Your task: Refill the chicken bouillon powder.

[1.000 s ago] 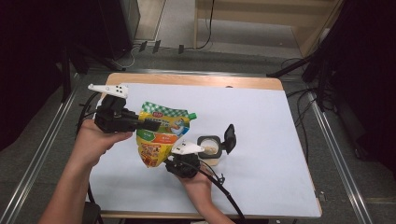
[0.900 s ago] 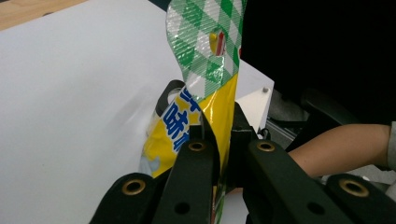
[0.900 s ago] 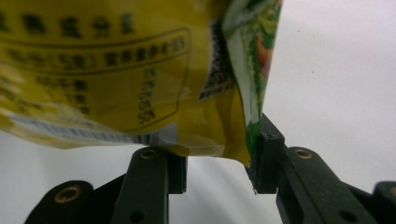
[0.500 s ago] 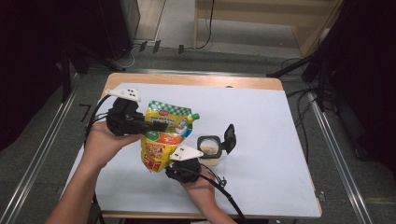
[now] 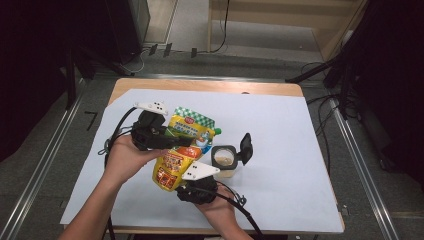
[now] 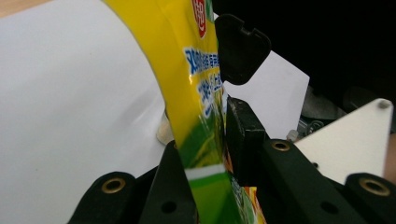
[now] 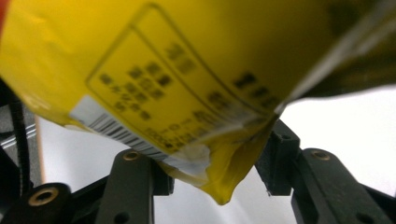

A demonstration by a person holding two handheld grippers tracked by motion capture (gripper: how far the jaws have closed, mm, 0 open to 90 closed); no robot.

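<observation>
A yellow and green refill pouch point(image 5: 186, 131) with a small spout hangs tilted over the white sheet. My left gripper point(image 5: 182, 142) comes in from the left and is shut on the pouch's upper part. In the left gripper view the thin pouch point(image 6: 187, 70) is pinched between the black jaws of my left gripper point(image 6: 205, 135), which have just been opening a little. My right gripper point(image 5: 177, 180) is below, at the pouch's bottom. Its jaws have just been opening and stand apart, with the pouch's lower corner point(image 7: 219, 186) between them. A small clear container point(image 5: 225, 160) with its black flip lid point(image 5: 246, 145) open stands just right of the pouch.
A white sheet point(image 5: 300, 130) covers most of the wooden table point(image 5: 200, 85). Cables trail from both grippers toward the near edge. Metal rails run along both sides of the table, and dark equipment stands beyond it.
My left gripper has carried the pouch to the right and slightly down, so its top is closer to the open container. My right gripper stayed at the pouch's bottom.
</observation>
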